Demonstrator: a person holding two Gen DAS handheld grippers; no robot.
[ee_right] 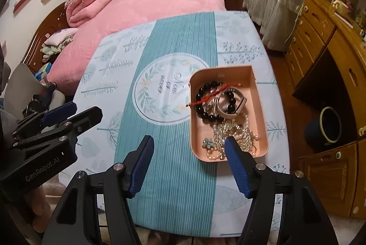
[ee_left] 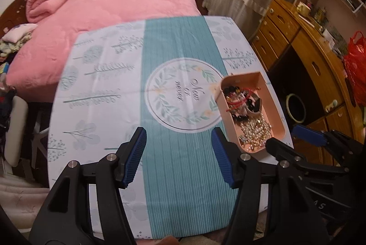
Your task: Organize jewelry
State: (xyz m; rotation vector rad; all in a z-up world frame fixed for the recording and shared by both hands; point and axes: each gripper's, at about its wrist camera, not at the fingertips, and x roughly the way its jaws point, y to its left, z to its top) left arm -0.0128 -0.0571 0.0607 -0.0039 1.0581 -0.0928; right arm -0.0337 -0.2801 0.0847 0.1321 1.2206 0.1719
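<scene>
Both hand-held grippers, left (ee_left: 178, 137) and right (ee_right: 189, 146), stand apart and empty above the surface (ee_right: 164, 164), the pink tray (ee_right: 260, 112) at 3 o'clock near its edge, its jewelry (ee_right: 231, 130) clearer in right view.

You have a pink tray (ee_right: 259, 107) sitting flat on the right side of the cloth, its far wall upright. Inside, a black bead bracelet (ee_right: 207, 114) lies toward the far end with a red cord (ee_right: 211, 93) draped across it and over the left rim. Gold chains (ee_right: 231, 130), pearls (ee_right: 213, 154) and a small flower piece (ee_right: 207, 142) are heaped at the near end.
</scene>
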